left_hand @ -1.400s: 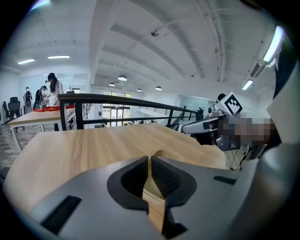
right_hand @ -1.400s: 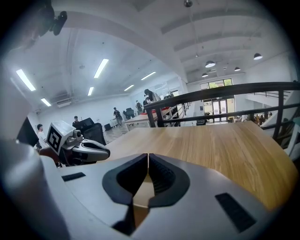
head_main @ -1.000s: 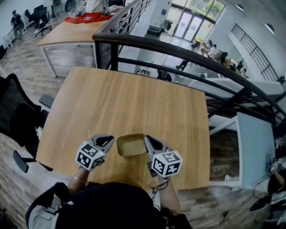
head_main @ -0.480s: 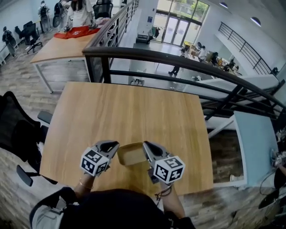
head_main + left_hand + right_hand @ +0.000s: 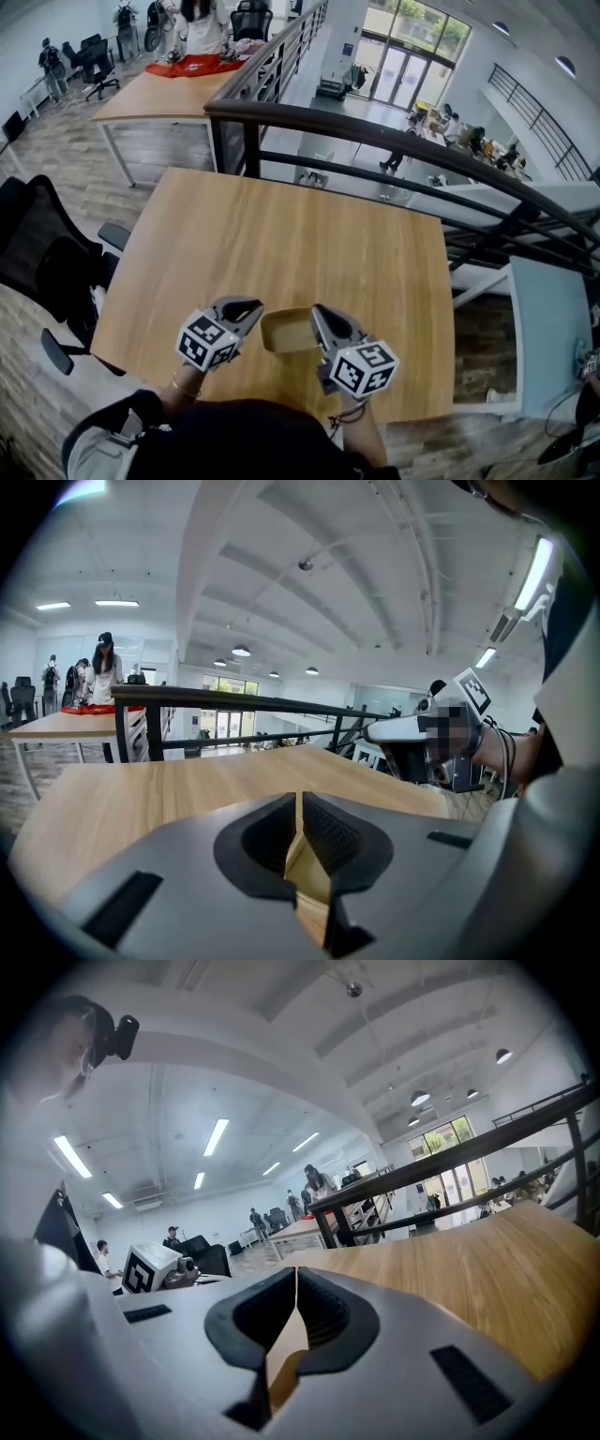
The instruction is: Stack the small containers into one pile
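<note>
Tan paper-look container (image 5: 287, 332) is held between both grippers, low over the near edge of the wooden counter (image 5: 281, 234). Left gripper (image 5: 251, 308) has its fingers (image 5: 330, 832) clenched on one thin side wall; the left gripper view shows a tan sliver pinched in the slit between the pads. Right gripper (image 5: 320, 316) does the same on the opposite wall, fingers (image 5: 323, 1318) tight on a tan edge. Neither side has let go.

Change from a second ago: the grip is the same on both sides and the container sits in the same spot between the two marker cubes. The pair seems to have come up a little with the container, so it now looks carried, not resting. The head camera also shifted, so the amount of lift is hard to read. The right side looks slightly higher, so the container may be tilted.

For the task: only this one container shows, and the rest of the counter carries no other. I cannot tell whether this is a single container or several already nested. My read is that a two-handed lift is under way, either to carry a finished pile or to bring this piece to others out of frame. Risk: thin walls pinched from both sides could buckle, or slip if one hand rises faster.
</note>
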The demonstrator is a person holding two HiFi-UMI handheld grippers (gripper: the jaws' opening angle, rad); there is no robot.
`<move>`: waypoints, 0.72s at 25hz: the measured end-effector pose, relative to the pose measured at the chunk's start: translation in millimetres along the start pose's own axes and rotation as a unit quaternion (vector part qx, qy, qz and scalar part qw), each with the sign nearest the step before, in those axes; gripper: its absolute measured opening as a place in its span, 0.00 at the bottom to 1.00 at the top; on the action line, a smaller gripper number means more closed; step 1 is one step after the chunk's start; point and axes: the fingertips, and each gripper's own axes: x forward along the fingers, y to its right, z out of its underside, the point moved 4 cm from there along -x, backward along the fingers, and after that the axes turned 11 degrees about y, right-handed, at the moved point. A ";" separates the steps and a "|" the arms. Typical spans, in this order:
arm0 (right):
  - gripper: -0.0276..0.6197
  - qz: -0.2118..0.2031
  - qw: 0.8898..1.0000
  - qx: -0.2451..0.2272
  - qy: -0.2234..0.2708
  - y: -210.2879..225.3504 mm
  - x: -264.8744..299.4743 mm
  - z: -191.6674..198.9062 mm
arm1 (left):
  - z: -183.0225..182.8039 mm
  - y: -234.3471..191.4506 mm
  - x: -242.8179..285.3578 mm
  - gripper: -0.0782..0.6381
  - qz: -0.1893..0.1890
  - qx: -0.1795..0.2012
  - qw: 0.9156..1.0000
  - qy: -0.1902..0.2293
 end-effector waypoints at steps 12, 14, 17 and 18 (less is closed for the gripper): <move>0.08 -0.008 1.000 -0.012 -0.002 -4.9 -8.3 -0.3 | -6.9 10.0 -3.2 0.16 0.002 0.002 1.000 0.008; 0.08 -0.001 1.000 -0.013 0.000 -3.2 -13.8 -1.0 | -5.9 14.4 -0.2 0.16 0.009 -0.003 1.000 0.003; 0.08 0.010 1.000 -0.014 0.002 -1.1 -23.0 -1.3 | -5.6 21.1 5.8 0.16 0.022 -0.005 1.000 0.000; 0.08 0.012 1.000 -0.014 0.002 -1.1 -25.0 -1.4 | -6.2 22.9 7.2 0.16 0.025 -0.005 1.000 0.001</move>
